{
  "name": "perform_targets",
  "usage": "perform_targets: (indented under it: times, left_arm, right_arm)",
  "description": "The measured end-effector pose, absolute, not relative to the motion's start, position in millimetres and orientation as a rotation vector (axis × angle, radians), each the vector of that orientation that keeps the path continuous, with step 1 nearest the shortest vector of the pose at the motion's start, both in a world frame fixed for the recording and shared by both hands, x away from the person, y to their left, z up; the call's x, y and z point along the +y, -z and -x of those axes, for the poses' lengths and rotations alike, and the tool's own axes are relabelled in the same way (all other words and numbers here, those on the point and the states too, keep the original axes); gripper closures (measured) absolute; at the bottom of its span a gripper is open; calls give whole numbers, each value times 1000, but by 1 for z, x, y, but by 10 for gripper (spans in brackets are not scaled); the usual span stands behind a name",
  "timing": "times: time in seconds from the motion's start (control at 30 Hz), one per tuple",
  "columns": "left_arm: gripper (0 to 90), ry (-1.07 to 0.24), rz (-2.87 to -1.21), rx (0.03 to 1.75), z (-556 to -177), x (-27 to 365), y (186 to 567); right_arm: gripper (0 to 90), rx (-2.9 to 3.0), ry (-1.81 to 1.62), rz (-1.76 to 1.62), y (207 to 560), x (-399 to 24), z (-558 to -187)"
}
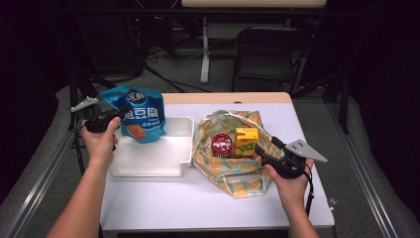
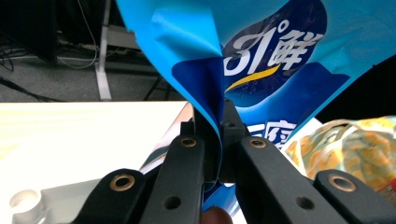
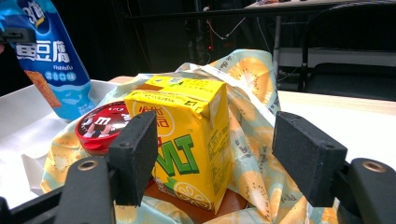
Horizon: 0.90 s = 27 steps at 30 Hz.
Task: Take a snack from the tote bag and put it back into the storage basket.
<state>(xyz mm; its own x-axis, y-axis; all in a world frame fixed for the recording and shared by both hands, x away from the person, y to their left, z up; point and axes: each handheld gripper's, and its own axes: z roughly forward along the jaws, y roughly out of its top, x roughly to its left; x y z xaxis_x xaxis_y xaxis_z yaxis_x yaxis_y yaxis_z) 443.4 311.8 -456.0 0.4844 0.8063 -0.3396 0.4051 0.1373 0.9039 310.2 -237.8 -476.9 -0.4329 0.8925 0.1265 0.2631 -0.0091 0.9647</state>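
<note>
White tabletop [image 1: 198, 198] held a white tray [image 1: 153, 158]; above its left end the left gripper [image 1: 106, 120] pinched a blue snack pouch [image 1: 141, 116]. Rightward, the right gripper [image 1: 270, 157], jaws wide, faced a yellow carton [image 1: 246, 141] inside the patterned bag [image 1: 242, 181].

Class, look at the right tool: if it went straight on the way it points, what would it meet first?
Most likely the yellow drink carton in the patterned bag; it sits straight ahead of the open right tool.
</note>
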Motion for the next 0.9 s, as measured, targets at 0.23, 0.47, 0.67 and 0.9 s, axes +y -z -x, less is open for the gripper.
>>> perform_targets:
  times: [0.23,0.47,0.67,0.9]
  left_arm:
    - [900,-397,-1490,1114,-449,320,466]
    - [879,-387,-1453,1167,-447,325,471]
    - [607,-495,-1487,1234,-437,318,463]
    - [377,-546,-1488,1296,-423,316,460]
  right_arm:
    - [311,1728,-1463,-1205,479,-237,-310]
    - [311,1737,-1466,-1197,478,-234,-310]
    - [306,1751,-1463,-1197,479,-228,-310]
    - [304,1758,-1460,-1193,478,-219,-310]
